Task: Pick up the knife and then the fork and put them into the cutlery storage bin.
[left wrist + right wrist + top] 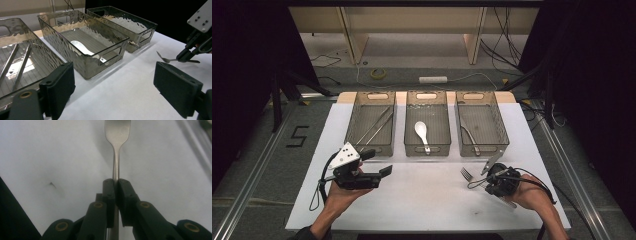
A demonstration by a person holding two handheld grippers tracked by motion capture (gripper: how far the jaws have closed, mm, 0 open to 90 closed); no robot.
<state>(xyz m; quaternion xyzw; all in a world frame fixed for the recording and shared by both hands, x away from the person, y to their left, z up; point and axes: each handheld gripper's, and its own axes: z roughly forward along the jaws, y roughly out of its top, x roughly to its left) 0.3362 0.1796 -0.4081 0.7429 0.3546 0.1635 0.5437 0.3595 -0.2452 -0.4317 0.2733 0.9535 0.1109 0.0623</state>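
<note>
Three smoky plastic bins (426, 145) at twelve o'clock already hold sorted cutlery, while the right gripper (115, 185) pinches the slim metal fork (468, 174) at four o'clock, undelivered, and the left gripper (113, 86) waits spread, empty.

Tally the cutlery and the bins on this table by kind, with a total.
Bins: 3
Chopsticks: 2
White spoon: 1
Fork clamped in the right tongs: 1
Metal utensil in the right-hand bin, kind unclear: 1
Total: 8
</note>
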